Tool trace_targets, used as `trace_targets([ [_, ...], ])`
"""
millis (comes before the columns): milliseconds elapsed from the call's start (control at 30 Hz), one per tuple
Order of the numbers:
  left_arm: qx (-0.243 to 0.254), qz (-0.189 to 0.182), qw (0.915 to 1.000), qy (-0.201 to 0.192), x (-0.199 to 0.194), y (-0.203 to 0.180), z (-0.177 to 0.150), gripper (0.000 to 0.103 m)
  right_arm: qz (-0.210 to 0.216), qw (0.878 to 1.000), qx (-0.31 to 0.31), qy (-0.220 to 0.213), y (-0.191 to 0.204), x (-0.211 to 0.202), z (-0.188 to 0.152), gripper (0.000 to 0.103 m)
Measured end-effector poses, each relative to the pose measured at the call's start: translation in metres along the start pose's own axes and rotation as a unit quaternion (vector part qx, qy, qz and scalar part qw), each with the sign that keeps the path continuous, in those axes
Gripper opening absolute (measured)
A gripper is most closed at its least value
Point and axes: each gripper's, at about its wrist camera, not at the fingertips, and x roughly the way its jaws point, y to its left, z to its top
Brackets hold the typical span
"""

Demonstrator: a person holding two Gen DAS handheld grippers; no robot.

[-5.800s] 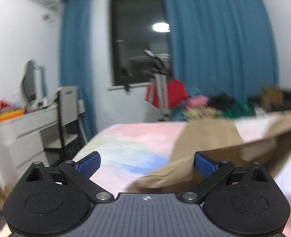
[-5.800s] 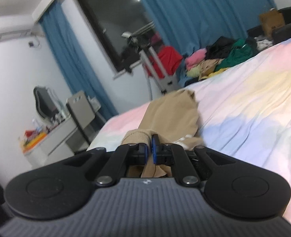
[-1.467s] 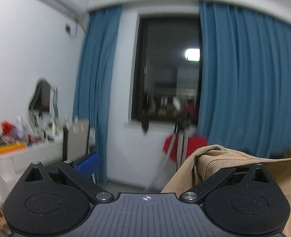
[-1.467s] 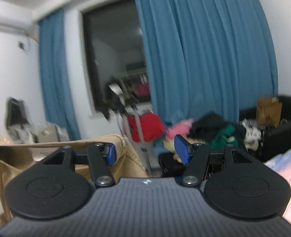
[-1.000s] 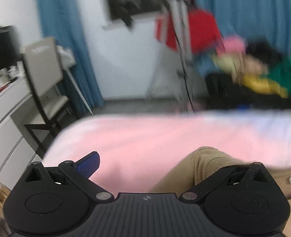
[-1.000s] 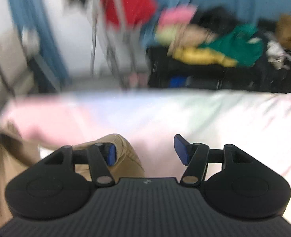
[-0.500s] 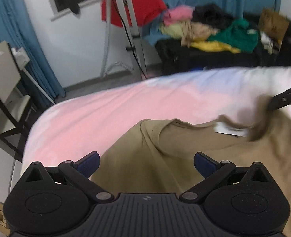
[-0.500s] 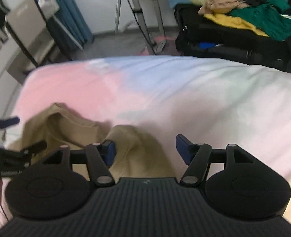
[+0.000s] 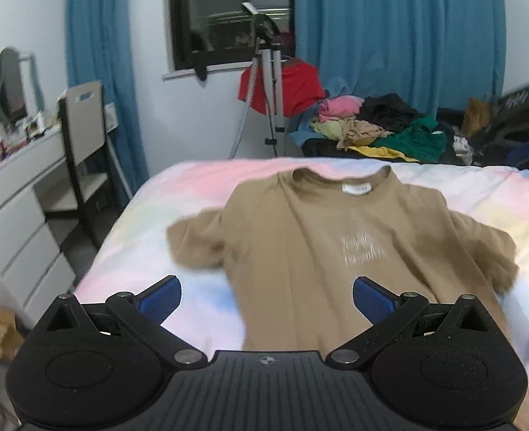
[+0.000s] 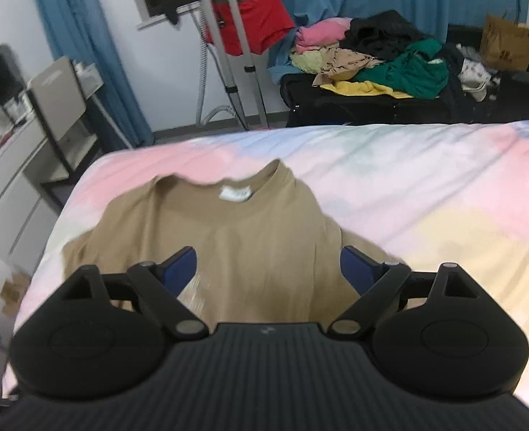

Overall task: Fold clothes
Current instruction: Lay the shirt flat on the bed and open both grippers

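Left wrist view: tan T-shirt [image 9: 322, 248] found spread on pastel bedsheet [image 9: 207, 183], collar toward 12 o'clock with white neck label [image 9: 357, 188] showing, faint print at chest. Left gripper [image 9: 266, 296] noted with blue pads [image 9: 158, 298] wide apart, holding nothing, hovering over hem area at 6 o'clock. Sleeve at 9 o'clock [image 9: 196, 242] seen bunched and curled under; sleeve at 3 o'clock [image 9: 487, 251] rumpled likewise. Right wrist view: same T-shirt [image 10: 228, 244] recorded beneath right gripper [image 10: 268, 265], fingers spread, clamped on nothing, body fabric between and below them. Contact between pads and cloth could not be determined. Judged as laid out but not yet folded; smoothing or first side fold judged next. Risks noted: folding over curled sleeves would trap creases and yield a lopsided packet; pinching only the top layer at hem or shoulder would separate front from back and drag the garment askew; grabbing bedsheet along with cloth would pull the surface and shift the whole shirt; uneven pull by the two grippers would skew the collar line. Bed edge at 9 o'clock lay near left sleeve, so a sideways tug could slide fabric off. Clothes pile [image 9: 383, 125], tripod [image 9: 273, 82] and chair [image 9: 81, 136] at far side, well apart, no interference expected.
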Motion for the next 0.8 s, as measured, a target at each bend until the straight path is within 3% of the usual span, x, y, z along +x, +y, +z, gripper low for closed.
trace_targets([
  [167, -0.016, 0.007, 0.9998, -0.006, -0.031, 0.012, -0.033, 0.103, 0.025, 0.999, -0.033, -0.020, 0.032, -0.083, -0.014, 0.089],
  [267, -0.030, 0.019, 0.9994, -0.001, -0.030, 0.023, -0.037, 0.103, 0.044, 0.998, -0.040, -0.017, 0.045, -0.109, -0.015, 0.089],
  [467, -0.116, 0.020, 0.9925, 0.032, -0.016, 0.052, -0.027, 0.103, 0.061, 0.994, -0.091, -0.020, 0.057, -0.141, -0.008, 0.089],
  [600, -0.176, 0.004, 0.9840, 0.030, -0.004, 0.075, -0.023, 0.103, 0.041, 0.996, -0.067, -0.052, 0.036, -0.133, -0.022, 0.089],
  [700, -0.199, -0.001, 0.9795, 0.032, 0.018, 0.081, -0.023, 0.103, 0.040, 0.996, -0.027, -0.079, 0.022, -0.109, -0.065, 0.089],
  [800, -0.229, 0.014, 0.9728, 0.034, 0.047, 0.088, -0.023, 0.101, 0.067, 0.996, 0.024, -0.061, 0.008, -0.076, -0.111, 0.089],
])
